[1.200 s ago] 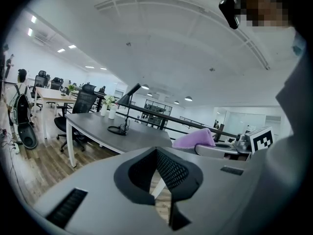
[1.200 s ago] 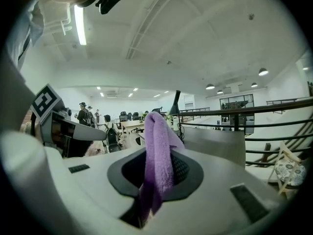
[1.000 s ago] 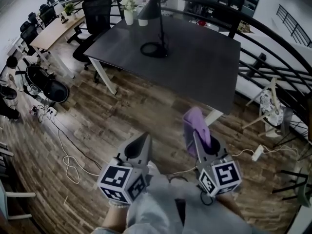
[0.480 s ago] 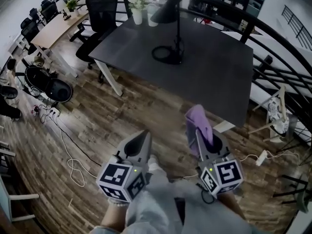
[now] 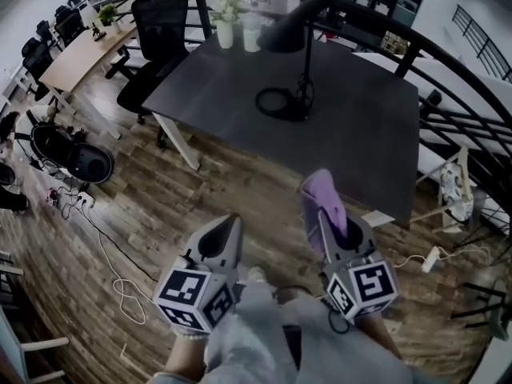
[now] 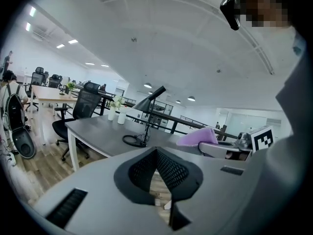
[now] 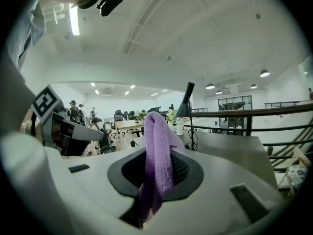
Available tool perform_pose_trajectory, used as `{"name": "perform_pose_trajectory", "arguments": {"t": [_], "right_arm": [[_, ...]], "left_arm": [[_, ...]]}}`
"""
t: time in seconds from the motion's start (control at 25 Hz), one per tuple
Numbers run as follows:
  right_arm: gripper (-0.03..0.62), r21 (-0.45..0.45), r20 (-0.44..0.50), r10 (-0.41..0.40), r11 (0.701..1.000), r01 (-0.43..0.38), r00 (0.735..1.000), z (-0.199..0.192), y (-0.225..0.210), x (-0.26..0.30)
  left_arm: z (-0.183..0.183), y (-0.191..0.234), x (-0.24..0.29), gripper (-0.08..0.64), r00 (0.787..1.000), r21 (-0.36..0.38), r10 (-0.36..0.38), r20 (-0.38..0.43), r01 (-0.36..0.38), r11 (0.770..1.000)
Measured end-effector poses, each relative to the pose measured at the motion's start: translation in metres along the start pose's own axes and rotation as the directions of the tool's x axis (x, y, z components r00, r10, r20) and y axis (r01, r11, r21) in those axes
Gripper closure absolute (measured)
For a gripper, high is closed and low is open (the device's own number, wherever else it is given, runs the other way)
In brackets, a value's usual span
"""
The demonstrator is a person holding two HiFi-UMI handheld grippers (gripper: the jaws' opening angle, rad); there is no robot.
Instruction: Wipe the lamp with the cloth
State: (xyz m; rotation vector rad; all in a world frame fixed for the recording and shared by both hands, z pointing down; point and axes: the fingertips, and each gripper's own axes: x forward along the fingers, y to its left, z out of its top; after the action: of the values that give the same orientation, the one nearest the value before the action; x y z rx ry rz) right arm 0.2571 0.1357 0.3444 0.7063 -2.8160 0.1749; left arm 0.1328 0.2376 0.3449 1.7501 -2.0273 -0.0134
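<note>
The right gripper (image 5: 330, 219) clamps the purple cloth (image 5: 322, 195) (left gripper (image 5: 230, 222) closed, empty), lamp (image 5: 293, 30) well ahead.

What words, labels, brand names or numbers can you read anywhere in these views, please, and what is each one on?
No readable text in any view.
Left gripper: its cube carries black-and-white square markers only, no letters or digits.
Right gripper: the same, markers only.
Lamp, cloth, table: no print shows.
</note>
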Motion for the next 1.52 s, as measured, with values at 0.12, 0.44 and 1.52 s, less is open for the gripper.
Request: {"name": "perform_pose_trajectory", "arguments": {"t": [0.12,0.44,1.52], "right_arm": [[0.536,-0.004,0.0,-0.007,1.0,0.007,1.0,0.003,0.006,0.019],[0.536,-0.041,-0.006,0.016,0.999,-0.016,1.0,0.008,0.032,0.059],[0.535,-0.068,-0.044,0.063,0.996,-0.066,0.997,0.024,0.013,0.17]], "left_arm": [[0.007,0.021,0.004,0.546,1.0,0.001,0.001,0.007,-0.001,1.0],[0.014,0.075,0.003,0.546,0.999,-0.027,0.042,0.032,-0.041,0.999],[0.05,0.148,0.049,0.546,0.99,-0.068,0.134,0.044,-0.131,0.989]]}}
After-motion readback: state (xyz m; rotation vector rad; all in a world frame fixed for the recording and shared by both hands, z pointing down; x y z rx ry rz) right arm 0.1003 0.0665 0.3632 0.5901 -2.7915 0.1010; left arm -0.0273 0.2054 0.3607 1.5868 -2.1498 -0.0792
